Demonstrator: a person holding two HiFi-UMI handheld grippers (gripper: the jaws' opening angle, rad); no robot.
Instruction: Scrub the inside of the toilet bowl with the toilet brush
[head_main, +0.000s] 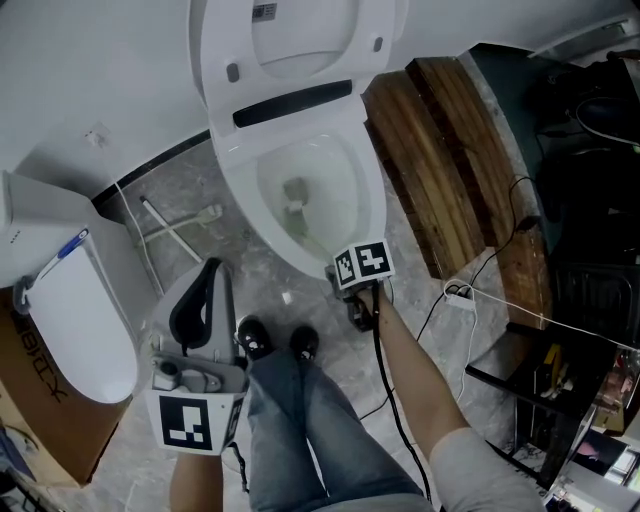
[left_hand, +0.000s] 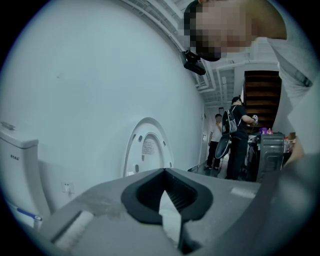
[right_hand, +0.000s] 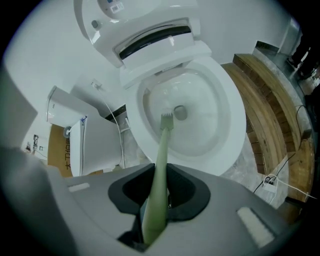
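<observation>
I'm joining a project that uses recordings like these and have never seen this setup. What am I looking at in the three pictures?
There is no robot: a person holds hand-worked tongs in each hand, each carrying a camera and a marker cube. The head view looks down from the person's head at their legs, the toilet bowl with its lid up, and wooden planks on the floor. The right gripper view looks along the right tongs, shut on the green toilet brush, which reaches into the bowl near the drain. The left gripper view looks along the left tongs, shut and empty, facing a white wall.
</observation>
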